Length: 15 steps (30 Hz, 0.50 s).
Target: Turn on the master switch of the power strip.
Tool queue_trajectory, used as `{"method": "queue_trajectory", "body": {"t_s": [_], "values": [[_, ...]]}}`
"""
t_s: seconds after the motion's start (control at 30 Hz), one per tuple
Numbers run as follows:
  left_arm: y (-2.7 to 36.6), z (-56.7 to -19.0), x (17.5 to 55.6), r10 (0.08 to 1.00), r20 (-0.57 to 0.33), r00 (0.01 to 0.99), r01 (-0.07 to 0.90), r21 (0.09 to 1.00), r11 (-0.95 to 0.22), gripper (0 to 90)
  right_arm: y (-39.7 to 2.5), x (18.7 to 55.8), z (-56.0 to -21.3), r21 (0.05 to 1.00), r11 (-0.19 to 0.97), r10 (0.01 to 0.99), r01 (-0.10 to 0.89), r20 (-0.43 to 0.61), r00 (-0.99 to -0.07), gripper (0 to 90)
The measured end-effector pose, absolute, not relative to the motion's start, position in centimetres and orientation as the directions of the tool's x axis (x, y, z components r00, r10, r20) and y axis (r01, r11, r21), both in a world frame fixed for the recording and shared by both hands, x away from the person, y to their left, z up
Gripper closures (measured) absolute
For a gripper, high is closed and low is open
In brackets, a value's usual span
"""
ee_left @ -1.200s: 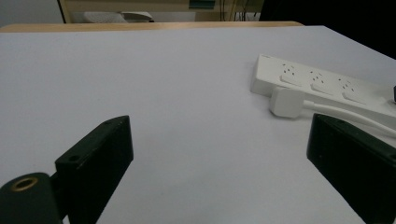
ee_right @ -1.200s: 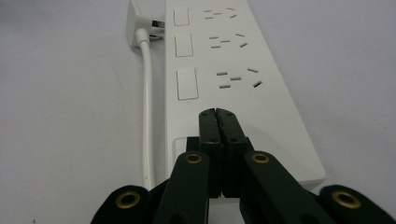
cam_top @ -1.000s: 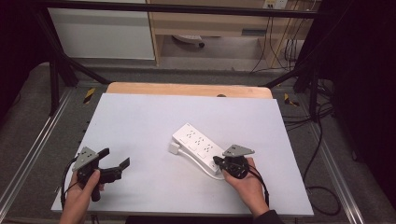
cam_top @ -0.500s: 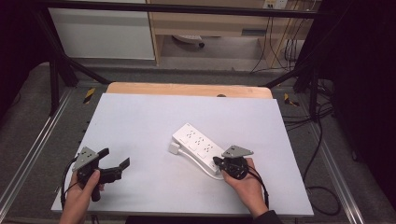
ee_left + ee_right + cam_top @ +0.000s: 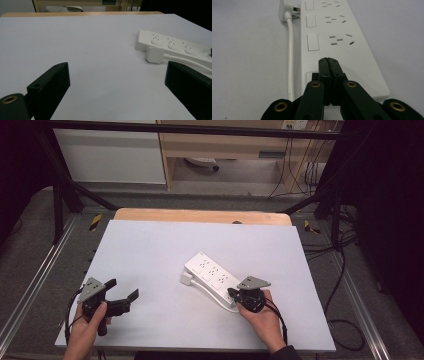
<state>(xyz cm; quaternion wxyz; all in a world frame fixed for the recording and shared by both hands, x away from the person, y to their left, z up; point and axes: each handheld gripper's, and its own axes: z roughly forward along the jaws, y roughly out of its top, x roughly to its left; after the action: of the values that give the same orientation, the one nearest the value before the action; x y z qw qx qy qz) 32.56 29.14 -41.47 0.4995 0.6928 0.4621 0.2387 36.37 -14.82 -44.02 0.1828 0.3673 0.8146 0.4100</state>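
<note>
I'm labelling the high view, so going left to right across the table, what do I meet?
Left tongs → white plug → power strip → right tongs, pressed on the strip's near end.

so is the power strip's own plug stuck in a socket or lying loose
Lying loose: the plug rests on the table beside the power strip, prongs bare. The right gripper, jaws together, presses the strip's near end.

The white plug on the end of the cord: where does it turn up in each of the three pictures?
High view: plug mid-table, by the strip's left end.
Left gripper view: plug right of centre, in front of the strip.
Right gripper view: plug top left.
Shared landmark: the strip.
</note>
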Motion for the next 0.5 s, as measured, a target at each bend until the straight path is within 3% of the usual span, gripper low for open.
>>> {"method": "queue_trajectory", "body": {"t_s": [0.5], "values": [[29.12,-41.55,32.59,0.880,-0.128,0.458,0.405,0.911,-0.078,6.0,-14.79,36.33,-44.07,0.804,0.389,0.753,0.450,0.004,-0.658,90.0]]}}
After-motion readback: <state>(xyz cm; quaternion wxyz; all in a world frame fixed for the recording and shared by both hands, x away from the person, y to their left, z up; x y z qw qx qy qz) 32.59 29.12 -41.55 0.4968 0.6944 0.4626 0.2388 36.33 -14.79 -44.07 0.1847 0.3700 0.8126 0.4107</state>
